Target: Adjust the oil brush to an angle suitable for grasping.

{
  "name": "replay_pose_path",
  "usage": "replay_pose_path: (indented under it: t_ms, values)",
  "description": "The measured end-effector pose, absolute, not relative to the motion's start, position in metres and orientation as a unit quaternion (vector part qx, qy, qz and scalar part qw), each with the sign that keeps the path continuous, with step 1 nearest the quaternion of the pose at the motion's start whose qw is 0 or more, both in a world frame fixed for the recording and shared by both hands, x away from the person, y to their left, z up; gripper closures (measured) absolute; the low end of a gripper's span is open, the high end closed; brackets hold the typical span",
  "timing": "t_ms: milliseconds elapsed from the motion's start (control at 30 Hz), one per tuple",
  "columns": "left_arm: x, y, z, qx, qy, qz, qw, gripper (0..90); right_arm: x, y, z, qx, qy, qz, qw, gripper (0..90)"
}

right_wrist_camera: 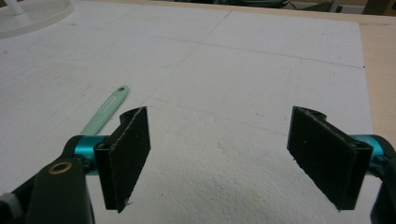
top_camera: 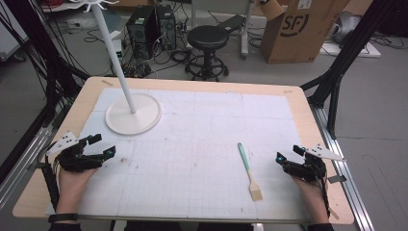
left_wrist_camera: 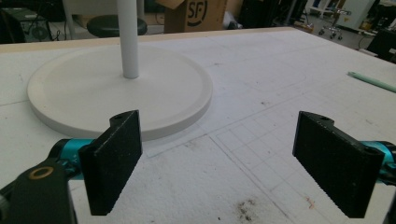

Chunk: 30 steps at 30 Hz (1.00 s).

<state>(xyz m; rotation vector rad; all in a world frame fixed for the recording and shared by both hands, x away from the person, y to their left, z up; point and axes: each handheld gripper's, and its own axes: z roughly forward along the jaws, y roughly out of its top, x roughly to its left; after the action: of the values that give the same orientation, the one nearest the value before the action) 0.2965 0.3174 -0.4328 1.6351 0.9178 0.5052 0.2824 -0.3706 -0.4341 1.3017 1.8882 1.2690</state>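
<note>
Nearest, at the bottom edge of the high view: two forearms, each hand around a gripper, both low over the white foam board point(top_camera: 202, 125). Left gripper point(top_camera: 104, 146) near the left edge of that board, jaws wide apart, nothing between them; same in the left gripper view point(left_wrist_camera: 233, 158), with only stained, gridded board under the gap. Right gripper point(top_camera: 290, 153) near the right edge of the board, jaws also wide apart and empty; confirmed in the right gripper view point(right_wrist_camera: 217, 158).

Just left of the right gripper, flat on the board: a brush point(top_camera: 249, 171) with mint-green handle and pale wooden-looking head, handle end away from the person, head toward the person. Not touched by either gripper. Handle with small hole visible in the right gripper view point(right_wrist_camera: 105, 109), beside the left jaw.

Farther on the board, ahead of the left gripper: a white round base point(top_camera: 133, 114) with a white pole point(top_camera: 115, 53) rising tilted in the picture.

Beyond the board: black stool point(top_camera: 207, 41), cardboard box point(top_camera: 300, 29), computer towers point(top_camera: 151, 26) on the floor.
</note>
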Motion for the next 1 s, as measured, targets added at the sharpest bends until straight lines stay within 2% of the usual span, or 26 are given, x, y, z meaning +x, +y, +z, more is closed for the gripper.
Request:
replay_pose_path:
  t_ms: [567,1000]
  values:
    - [0.299,0.312,-0.435,0.697,0.384,0.224,0.562,16.5,0.279,-0.369,-0.430,0.479,0.699,0.465,0.256,19.9]
    - [0.301,0.312,-0.437,0.699,0.384,0.224,0.559,16.5,0.272,-0.366,-0.423,0.479,0.704,0.468,0.239,18.9]
